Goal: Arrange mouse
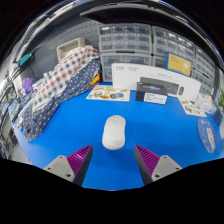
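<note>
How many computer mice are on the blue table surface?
1. The white mouse lies on the blue table, just ahead of the open gripper and centred between its jaws. Others may be hidden behind the boxes beyond.

Two light grey fingers [69,166], blocky and angular, widening toward the base. Magenta pads [81,155] on the inner faces, finely ribbed, each tapering to a narrow tip. Plain surfaces, no visible cables, screws or markings. Jaws parted, nothing gripped between.
</note>
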Tool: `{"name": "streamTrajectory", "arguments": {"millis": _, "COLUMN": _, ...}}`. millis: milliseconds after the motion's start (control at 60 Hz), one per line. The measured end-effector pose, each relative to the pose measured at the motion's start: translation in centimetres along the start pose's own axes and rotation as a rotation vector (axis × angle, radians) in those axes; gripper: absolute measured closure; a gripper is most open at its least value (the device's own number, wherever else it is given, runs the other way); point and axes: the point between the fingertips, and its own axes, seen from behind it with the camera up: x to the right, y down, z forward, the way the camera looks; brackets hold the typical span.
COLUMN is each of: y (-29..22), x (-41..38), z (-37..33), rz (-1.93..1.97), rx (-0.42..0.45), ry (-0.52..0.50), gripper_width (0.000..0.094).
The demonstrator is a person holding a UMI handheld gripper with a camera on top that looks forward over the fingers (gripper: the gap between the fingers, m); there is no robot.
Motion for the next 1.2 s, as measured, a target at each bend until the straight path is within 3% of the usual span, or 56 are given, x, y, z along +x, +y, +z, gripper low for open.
{"name": "streamTrajectory", "arguments": {"millis": 233, "y": -3.8, "x": 0.3, "z": 6.5, "rz": 0.071, "rx": -0.022, "ry": 0.060, "gripper_width": 0.0136}}
{"name": "streamTrajectory", "arguments": {"millis": 350, "y": -3.7, "x": 0.5, "z": 8.1, "rz": 0.073, "rx": -0.065, "ry": 0.086, "gripper_width": 0.0281}}
{"name": "streamTrajectory", "arguments": {"millis": 383, "y": -3.7, "x": 0.9, "z": 8.3, "rz": 0.055, "rx": -0.074, "ry": 0.101, "gripper_width": 0.0426}}
{"name": "streamTrajectory", "arguments": {"millis": 533, "y": -3.6, "x": 1.1, "z": 8.4, "rz": 0.072, "rx": -0.081, "ry": 0.123, "gripper_width": 0.0468}}
{"name": "streamTrajectory", "arguments": {"millis": 550, "y": -3.7, "x": 1.1, "z": 8.4, "rz": 0.075, "rx": -0.079, "ry": 0.123, "gripper_width": 0.0520}}
{"name": "streamTrajectory", "arguments": {"millis": 633, "y": -3.7, "x": 1.2, "z": 8.4, "rz": 0.078, "rx": -0.074, "ry": 0.117, "gripper_width": 0.0597}}
{"name": "streamTrajectory", "arguments": {"millis": 833, "y": -4.6, "x": 1.4, "z": 7.8, "rz": 0.073, "rx": -0.080, "ry": 0.050, "gripper_width": 0.0624}}
{"name": "streamTrajectory", "arguments": {"millis": 983, "y": -11.1, "x": 6.0, "z": 3.0, "rz": 0.010, "rx": 0.028, "ry": 0.035, "gripper_width": 0.0624}}
{"name": "streamTrajectory", "arguments": {"millis": 1100, "y": -17.3, "x": 13.4, "z": -2.7, "rz": 0.015, "rx": 0.157, "ry": 0.076, "gripper_width": 0.0624}}
{"name": "streamTrajectory", "arguments": {"millis": 1200, "y": -19.8, "x": 21.7, "z": -6.7, "rz": -0.016, "rx": 0.213, "ry": 0.163, "gripper_width": 0.0624}}
